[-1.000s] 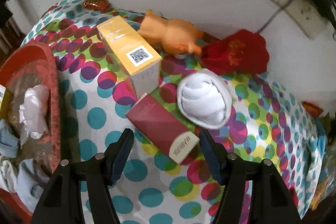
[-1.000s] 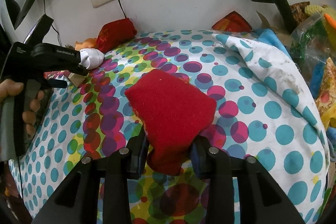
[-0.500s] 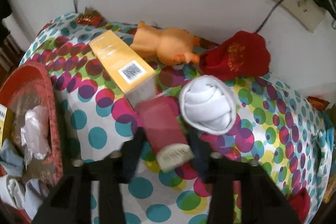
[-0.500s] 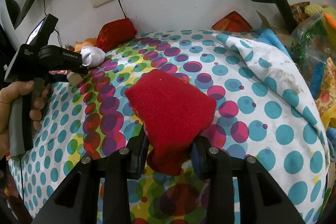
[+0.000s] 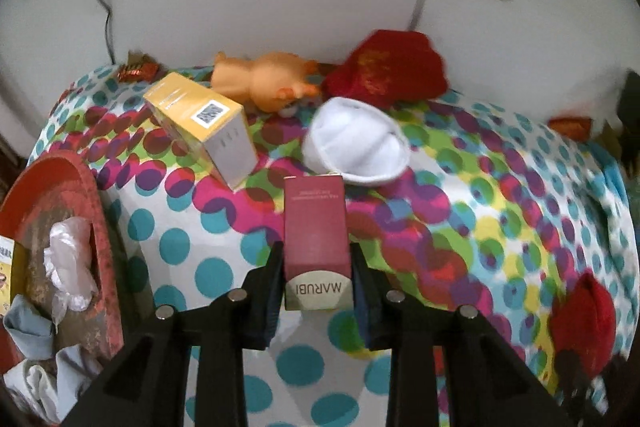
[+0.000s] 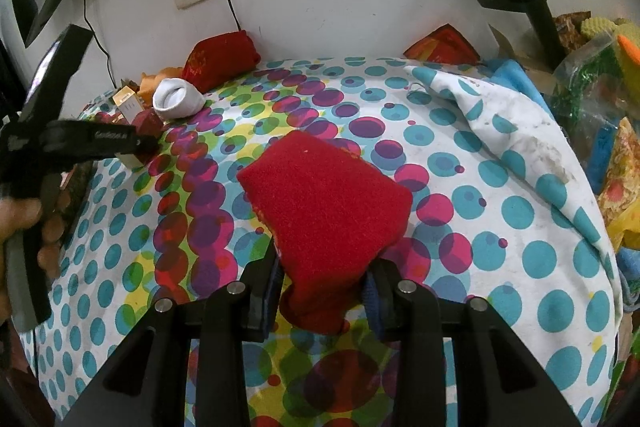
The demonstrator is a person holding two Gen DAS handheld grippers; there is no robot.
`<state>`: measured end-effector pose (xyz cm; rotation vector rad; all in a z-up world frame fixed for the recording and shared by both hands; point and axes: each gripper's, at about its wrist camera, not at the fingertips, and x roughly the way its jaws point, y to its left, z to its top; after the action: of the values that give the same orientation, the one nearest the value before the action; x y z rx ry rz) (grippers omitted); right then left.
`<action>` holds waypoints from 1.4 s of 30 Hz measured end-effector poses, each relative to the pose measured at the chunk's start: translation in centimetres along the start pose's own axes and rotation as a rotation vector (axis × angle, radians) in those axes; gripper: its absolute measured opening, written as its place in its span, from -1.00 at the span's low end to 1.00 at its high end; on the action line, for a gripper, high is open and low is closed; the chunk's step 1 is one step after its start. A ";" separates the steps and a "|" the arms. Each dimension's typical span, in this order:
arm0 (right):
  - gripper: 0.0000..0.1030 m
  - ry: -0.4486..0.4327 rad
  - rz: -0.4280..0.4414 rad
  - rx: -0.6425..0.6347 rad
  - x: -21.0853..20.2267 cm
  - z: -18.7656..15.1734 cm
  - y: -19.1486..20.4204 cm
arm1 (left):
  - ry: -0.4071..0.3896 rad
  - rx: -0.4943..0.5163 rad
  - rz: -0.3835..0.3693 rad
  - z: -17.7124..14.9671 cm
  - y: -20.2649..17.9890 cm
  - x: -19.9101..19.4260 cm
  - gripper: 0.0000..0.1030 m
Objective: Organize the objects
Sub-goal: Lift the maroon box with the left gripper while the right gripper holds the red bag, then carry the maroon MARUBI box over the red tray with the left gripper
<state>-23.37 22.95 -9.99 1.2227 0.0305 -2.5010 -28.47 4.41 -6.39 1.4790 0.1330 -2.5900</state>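
The left gripper [image 5: 316,291] is closing its jaws on a dark red box [image 5: 316,227]. The near end of the box sits between the fingers [image 5: 264,291], and both pads appear to press its long sides. The box points straight ahead of the fingers, so the grip falls across its narrow width, which probably gives the firmest hold for a lift. Just beyond the far end of the box, to the right of the fingers, lies a rolled white sock [image 5: 356,143]. Ahead and to the left lies a yellow box [image 5: 200,123]. An orange toy [image 5: 264,83] and a red pouch [image 5: 388,71] lie farther ahead, against the wall.

The right gripper [image 6: 324,291] has its fingers clamped on a red cloth [image 6: 324,203]. The cloth stands up between the fingers, its lower edge hanging just below them, above the dotted tablecloth [image 6: 500,211]. The hold looks like a waiting position.

To the left of the left fingers, a red tray [image 5: 60,211] holding rags is a likely destination.
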 end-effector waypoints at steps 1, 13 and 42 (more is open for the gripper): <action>-0.34 0.000 -0.003 -0.001 0.0 0.0 0.1 | -0.012 0.015 0.003 -0.3 -0.3 -0.4 -0.41; -0.35 0.006 -0.047 -0.033 0.2 0.0 0.8 | -0.066 0.174 -0.041 -4.2 -1.8 -3.1 -0.41; -0.34 0.016 -0.107 -0.076 0.7 0.2 1.8 | -0.126 0.407 -0.095 -15.5 1.3 -11.2 -0.41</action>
<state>-23.30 21.02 -10.15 1.2401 0.1977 -2.5553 -9.48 6.54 -4.62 1.4445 -0.3697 -2.9051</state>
